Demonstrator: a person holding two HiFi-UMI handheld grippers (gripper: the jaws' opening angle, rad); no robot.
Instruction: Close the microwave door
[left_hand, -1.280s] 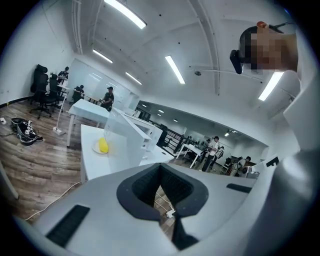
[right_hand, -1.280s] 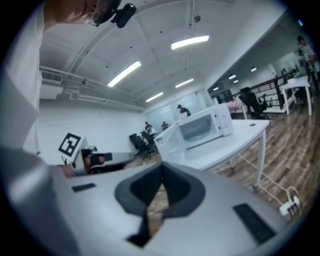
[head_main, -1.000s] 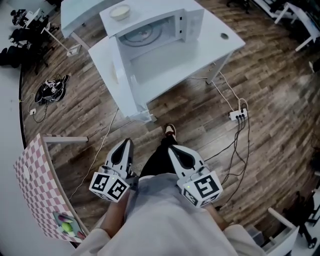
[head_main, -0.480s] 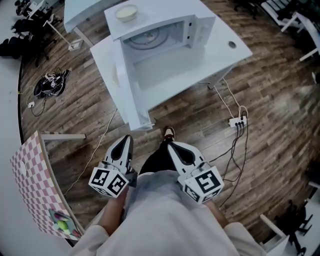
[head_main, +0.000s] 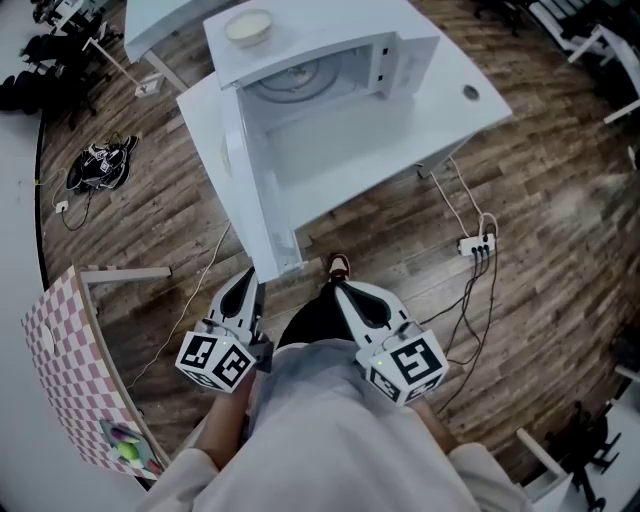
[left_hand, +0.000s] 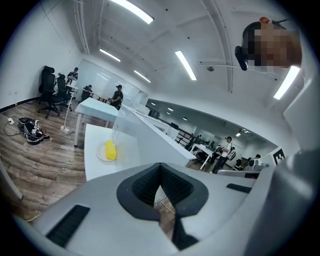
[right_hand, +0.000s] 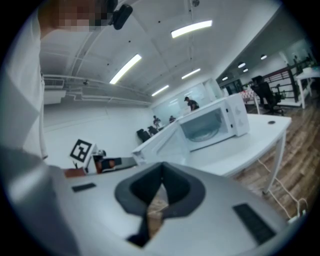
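Observation:
The white microwave (head_main: 330, 55) stands on a white table (head_main: 440, 110) with its door (head_main: 255, 190) swung wide open toward me; the glass turntable shows inside. The right gripper view shows the microwave (right_hand: 215, 122) and its open door (right_hand: 160, 142) ahead. My left gripper (head_main: 250, 285) is held low at my waist, its tip just below the door's lower corner, apart from it, shut and empty. My right gripper (head_main: 345, 295) is beside it, also shut and empty. In their own views the left gripper (left_hand: 161, 172) and right gripper (right_hand: 161, 187) have their jaws pressed together.
A bowl (head_main: 248, 27) sits on top of the microwave. A plate with a yellow thing (left_hand: 109, 150) lies on the table left of the door. A power strip (head_main: 475, 240) and cables lie on the wood floor. A checkered table (head_main: 70, 370) stands at the left.
The table and microwave have come a little nearer in the head view; the open door's corner now sits close above my left gripper. Both grippers stay shut at my waist.

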